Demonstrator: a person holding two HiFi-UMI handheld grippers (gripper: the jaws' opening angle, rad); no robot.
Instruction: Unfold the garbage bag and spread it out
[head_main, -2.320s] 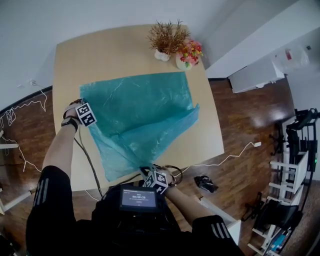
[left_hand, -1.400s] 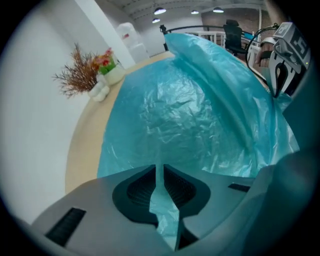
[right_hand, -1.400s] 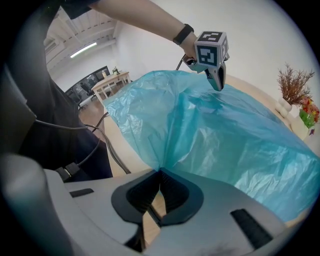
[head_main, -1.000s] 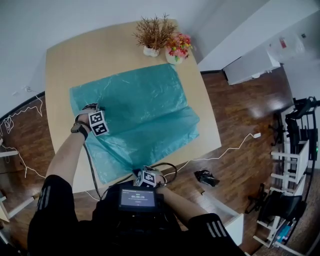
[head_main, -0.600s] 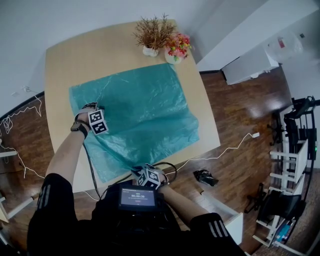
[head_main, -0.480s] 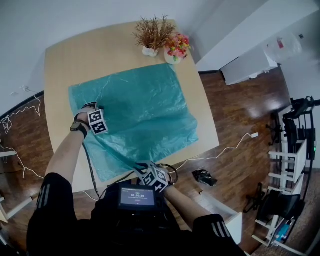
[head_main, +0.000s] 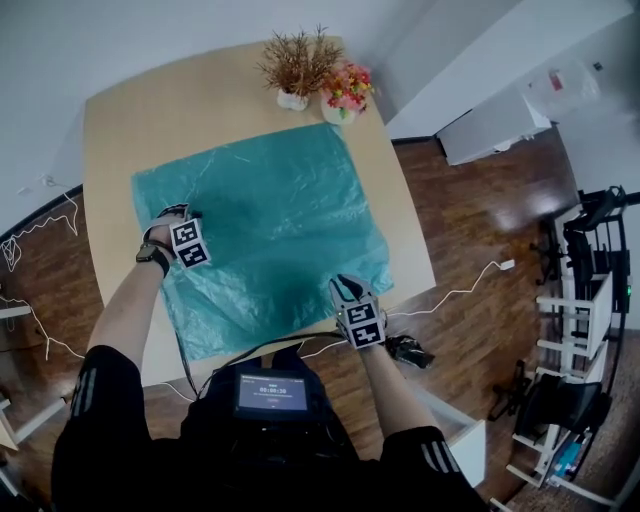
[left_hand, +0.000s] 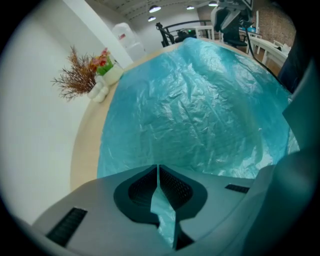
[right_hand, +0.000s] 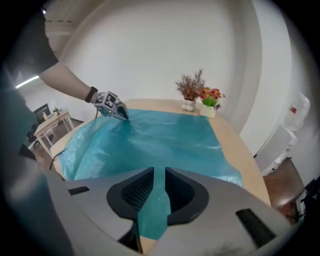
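The left gripper (left_hand: 158, 172) has its jaws closed on the teal garbage bag (head_main: 260, 220), which is spread over the table (head_main: 150, 120) ahead of them. The right gripper (head_main: 347, 285) has its jaws just opened and standing apart, seemingly with the bag's edge loose between them.

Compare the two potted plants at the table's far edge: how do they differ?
The dried plant is brown and twiggy; the flowering plant has red, pink and yellow blooms with green leaves. The dried plant is taller and wider than the flowering plant. In the head view the dried plant stands left of the flowering plant. Both stand upright in small pale pots, side by side, beyond the garbage bag.
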